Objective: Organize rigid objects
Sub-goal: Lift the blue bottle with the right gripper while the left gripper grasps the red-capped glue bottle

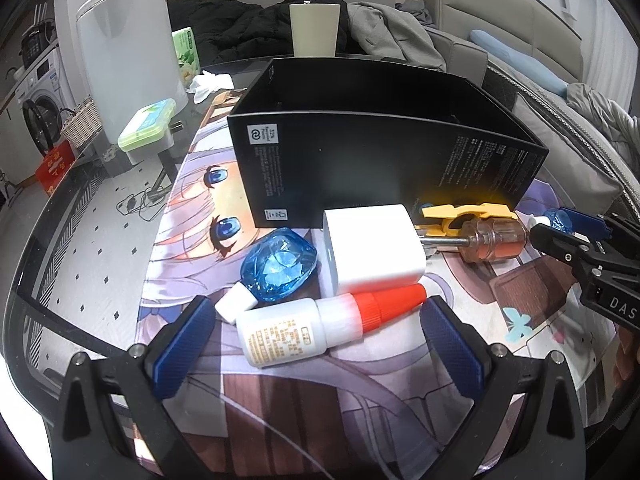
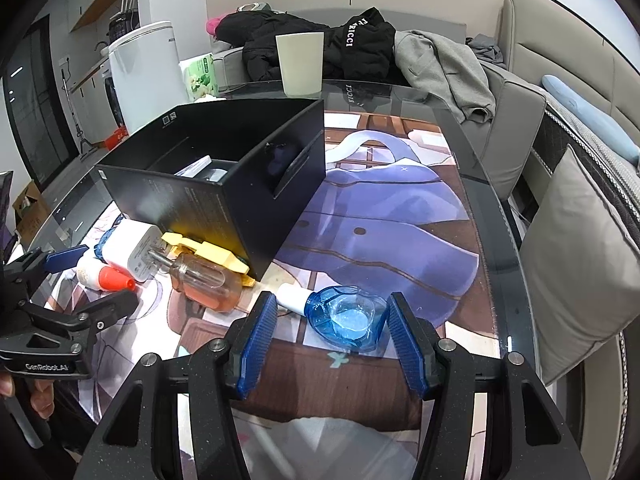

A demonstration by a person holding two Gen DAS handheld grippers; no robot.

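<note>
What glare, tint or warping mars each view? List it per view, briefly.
Left wrist: fisheye bends the glass table edge; a yellow glow tints the black cardboard box above the yellow plastic clip. Right wrist: same glow on the box wall; the table's glass mirrors a jacket's lettering.

Two close, downward-angled wrist fisheyes from opposite sides; shared black box (image 1: 384, 152) (image 2: 224, 184)

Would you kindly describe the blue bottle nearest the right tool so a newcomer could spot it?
Find the open black cardboard box on the printed mat; near its front corner lies a faceted clear blue plastic bottle with a white cap. Unlike its twin beside the white charger cube, it sits clamped between the right tool's blue pads.
</note>
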